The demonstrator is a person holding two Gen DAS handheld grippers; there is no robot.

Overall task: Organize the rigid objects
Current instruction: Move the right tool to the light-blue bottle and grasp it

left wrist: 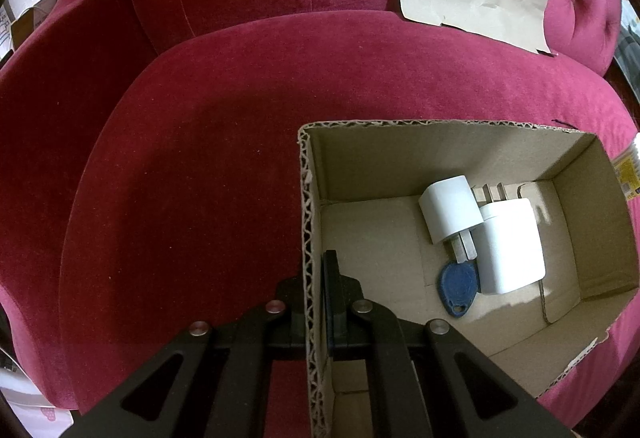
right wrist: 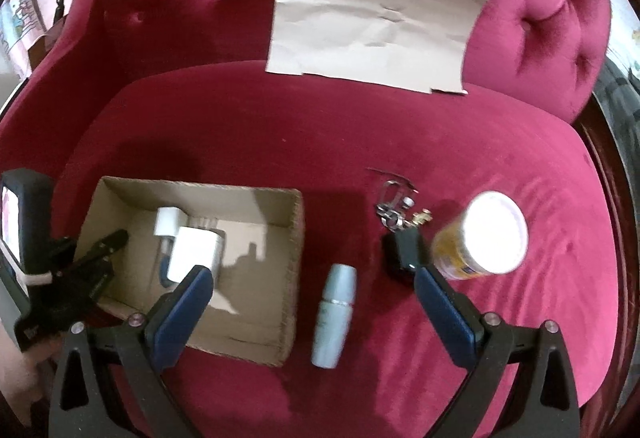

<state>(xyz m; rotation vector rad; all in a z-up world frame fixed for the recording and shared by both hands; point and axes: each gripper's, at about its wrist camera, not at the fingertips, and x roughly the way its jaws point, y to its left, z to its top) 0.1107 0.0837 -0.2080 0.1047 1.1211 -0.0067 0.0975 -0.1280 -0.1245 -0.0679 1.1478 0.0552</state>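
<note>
Deep red velvet armchair seat (right wrist: 280,126), and everything is laid out on its cushion. Nearest, the right gripper (right wrist: 316,286) hangs over the cushion with its blue-padded jaws spread wide, nothing between the pads. Right under that gap, a pale blue tube (right wrist: 334,314) lies lengthwise on the velvet, clear of both fingers. By the right finger's tip sits a small black object (right wrist: 396,250), too blurred to name, with a tangle of metal keys (right wrist: 394,208) just beyond it and a white-lidded yellow jar (right wrist: 484,236) to the right of them.

To the left, the cardboard box (right wrist: 294,234) stands open-topped. The left gripper (left wrist: 320,278) is clamped shut on the box's corrugated left wall, one finger outside, one inside. Down in the box: a small white plug (left wrist: 450,208) leaning against a bigger white adapter (left wrist: 510,246), and a blue key fob (left wrist: 460,286) flat on the floor touching both.

Bare velvet runs wide behind the box. Farthest back, a creased brown paper sheet (right wrist: 376,22) rests against the tufted backrest.
</note>
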